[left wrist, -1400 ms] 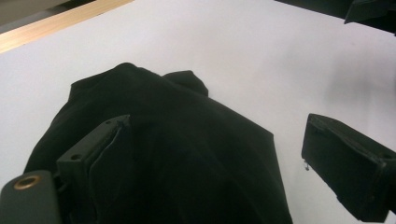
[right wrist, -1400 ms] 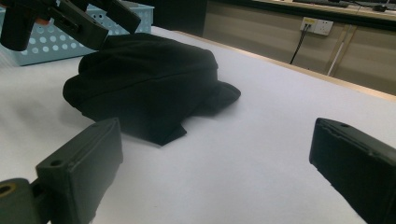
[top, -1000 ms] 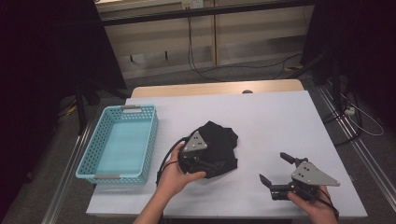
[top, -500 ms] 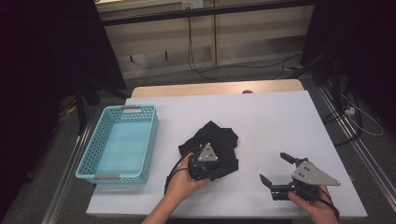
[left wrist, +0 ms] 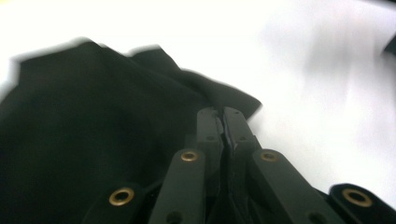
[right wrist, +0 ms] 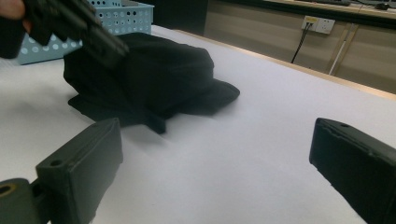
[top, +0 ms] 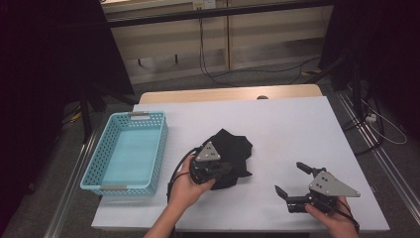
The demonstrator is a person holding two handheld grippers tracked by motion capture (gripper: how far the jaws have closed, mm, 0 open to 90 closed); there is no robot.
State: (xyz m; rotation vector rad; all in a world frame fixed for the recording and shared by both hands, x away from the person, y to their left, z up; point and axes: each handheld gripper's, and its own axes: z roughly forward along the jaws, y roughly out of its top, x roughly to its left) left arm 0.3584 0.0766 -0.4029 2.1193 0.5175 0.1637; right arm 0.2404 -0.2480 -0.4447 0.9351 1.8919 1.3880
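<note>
Black cloth (top: 229,157) lies crumpled near the middle of the white surface (top: 292,129), just right of the blue basket (top: 126,151).

Left gripper (top: 224,171) sits over the cloth's near edge, held by the left hand (top: 185,186). Its fingers (left wrist: 208,130) have just been closing and now stand pressed together, pinching a fold of the cloth's edge; in the left gripper view the dark fabric spreads to the left of the fingers and runs up between them.

Right gripper (top: 289,181) rests on the surface well to the right of the cloth, clear of it, held by the right hand (top: 337,220). Its fingers (right wrist: 79,168) stand wide apart with nothing between them.

Basket lies at the surface's left edge, left of the cloth.
</note>
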